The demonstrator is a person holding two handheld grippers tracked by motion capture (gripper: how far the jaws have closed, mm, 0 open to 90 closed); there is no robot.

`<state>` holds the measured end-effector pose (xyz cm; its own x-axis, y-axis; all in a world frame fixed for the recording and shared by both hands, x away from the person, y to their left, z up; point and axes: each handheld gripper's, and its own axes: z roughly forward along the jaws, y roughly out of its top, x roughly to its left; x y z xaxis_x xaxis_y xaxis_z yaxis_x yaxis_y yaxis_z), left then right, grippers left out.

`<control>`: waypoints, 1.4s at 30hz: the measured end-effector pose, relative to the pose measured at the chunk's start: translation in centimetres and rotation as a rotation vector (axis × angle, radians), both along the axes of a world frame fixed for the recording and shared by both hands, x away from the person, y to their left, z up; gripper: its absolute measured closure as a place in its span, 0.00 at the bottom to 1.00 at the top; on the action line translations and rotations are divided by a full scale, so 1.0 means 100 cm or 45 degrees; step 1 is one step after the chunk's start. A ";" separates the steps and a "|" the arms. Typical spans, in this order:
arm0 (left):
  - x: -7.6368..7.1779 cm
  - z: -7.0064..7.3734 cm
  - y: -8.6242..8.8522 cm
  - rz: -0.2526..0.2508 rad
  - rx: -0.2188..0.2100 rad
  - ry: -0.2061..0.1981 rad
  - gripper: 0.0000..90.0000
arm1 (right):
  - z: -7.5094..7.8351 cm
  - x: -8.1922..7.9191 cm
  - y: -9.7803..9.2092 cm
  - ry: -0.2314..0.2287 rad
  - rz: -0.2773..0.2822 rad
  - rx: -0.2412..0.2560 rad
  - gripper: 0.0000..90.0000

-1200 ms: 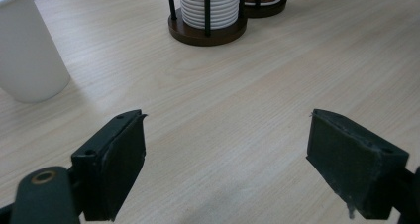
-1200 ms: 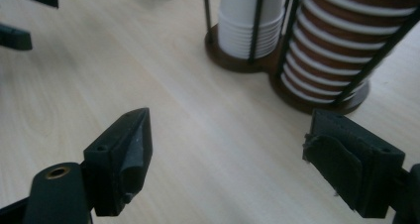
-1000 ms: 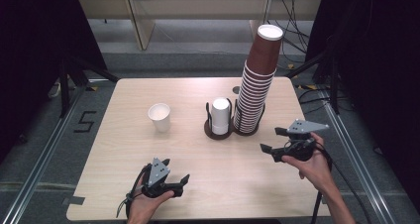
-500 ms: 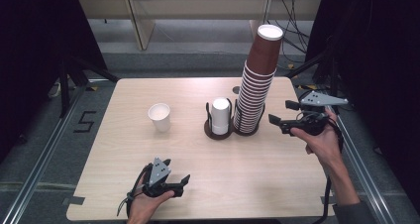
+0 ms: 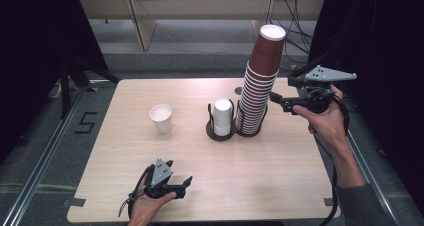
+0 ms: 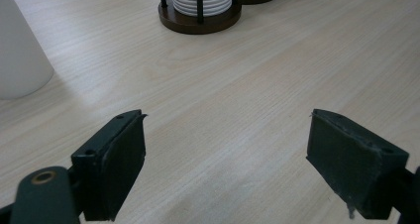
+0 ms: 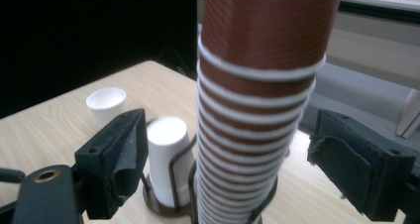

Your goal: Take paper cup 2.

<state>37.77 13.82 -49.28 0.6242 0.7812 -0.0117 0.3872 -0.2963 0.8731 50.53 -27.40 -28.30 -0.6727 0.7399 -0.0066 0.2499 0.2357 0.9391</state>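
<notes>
Brown cup stack (image 5: 260,81) — one, plus one white stack (image 5: 223,117), one loose cup (image 5: 161,118); right gripper (image 5: 280,93) has risen beside it, jaws apart — left gripper (image 5: 184,185) open, unmoved.

I am lifting my right tongs (image 5: 284,92) off the worktop (image 5: 280,156) and bringing them up beside the tall stack of brown cups (image 5: 259,86), higher and nearer to it than a second ago, with the jaws spread wide on either side of the stack.

A tall stack of brown paper cups (image 5: 260,81) (white rims, upside down) stands upright in its holder, leaning slightly toward 1 o'clock, right of table centre.
</notes>
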 end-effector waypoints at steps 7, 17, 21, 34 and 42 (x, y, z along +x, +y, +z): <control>0.001 0.000 0.002 0.000 0.007 0.003 0.17 | 0.022 0.015 0.009 -0.038 -0.014 0.003 0.17; 0.000 0.000 0.001 -0.003 0.007 0.004 0.17 | 0.044 0.035 0.020 -0.027 -0.055 0.012 0.17; 0.000 0.000 0.001 -0.005 0.012 0.002 0.17 | 0.050 0.044 0.025 -0.020 -0.061 0.013 0.17; 0.000 0.000 0.001 -0.007 0.012 0.006 0.17 | 0.061 0.066 0.038 -0.007 -0.100 0.017 0.17; 0.000 0.000 0.001 -0.014 0.018 0.005 0.17 | 0.056 0.074 0.043 0.006 -0.103 0.042 0.17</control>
<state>37.78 13.97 -49.29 0.6327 0.7744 -0.0032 0.3874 -0.3130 0.8672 57.90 -23.15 -22.67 -0.6105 0.7917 0.0217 0.2714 0.1833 0.9448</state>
